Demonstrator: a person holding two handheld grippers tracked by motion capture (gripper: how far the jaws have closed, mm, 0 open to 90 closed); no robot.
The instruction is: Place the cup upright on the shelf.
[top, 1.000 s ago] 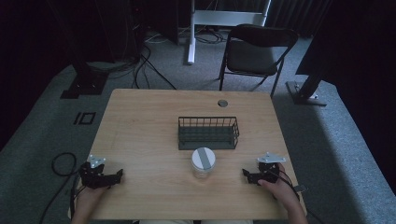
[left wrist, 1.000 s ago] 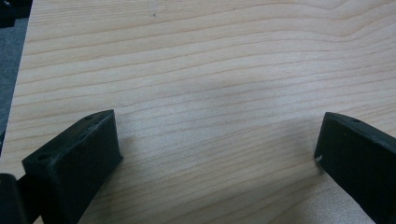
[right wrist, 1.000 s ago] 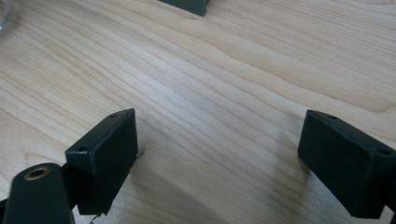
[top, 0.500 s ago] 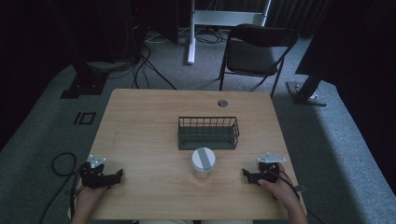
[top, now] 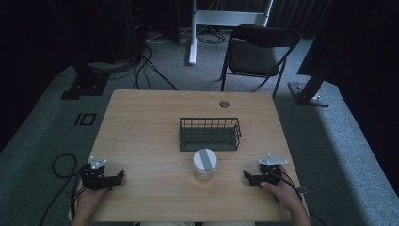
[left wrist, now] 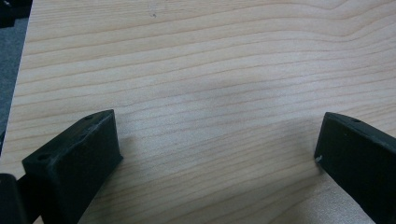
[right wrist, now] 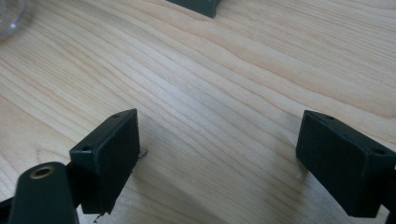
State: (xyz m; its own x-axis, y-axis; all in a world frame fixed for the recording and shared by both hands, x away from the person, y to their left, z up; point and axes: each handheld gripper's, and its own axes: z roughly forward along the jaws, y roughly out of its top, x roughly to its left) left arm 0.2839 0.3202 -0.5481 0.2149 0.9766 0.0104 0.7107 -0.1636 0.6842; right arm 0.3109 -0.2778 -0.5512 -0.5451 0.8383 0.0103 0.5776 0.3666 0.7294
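Note:
A clear jar (top: pixel 204 165) with a white, grey-striped lid stands upright near the table's front middle, just in front of a dark wire basket (top: pixel 209 134). My left gripper (top: pixel 116 177) rests at the front left of the table, a hand behind it. In the left gripper view its jaws stand wide apart over bare wood, so the left gripper (left wrist: pixel 215 140) is open and holds nothing. My right gripper (top: pixel 248 177) sits at the front right, open too, the right gripper (right wrist: pixel 219 135) framing empty wood. The jar's edge (right wrist: pixel 9 18) and a basket corner (right wrist: pixel 196 5) lie beyond it.
The wooden table (top: pixel 141 122) has a round cable grommet (top: pixel 224 104) near its far edge. A black folding chair (top: pixel 259 52) stands behind the table, with stand bases and cables on the grey carpet around it.

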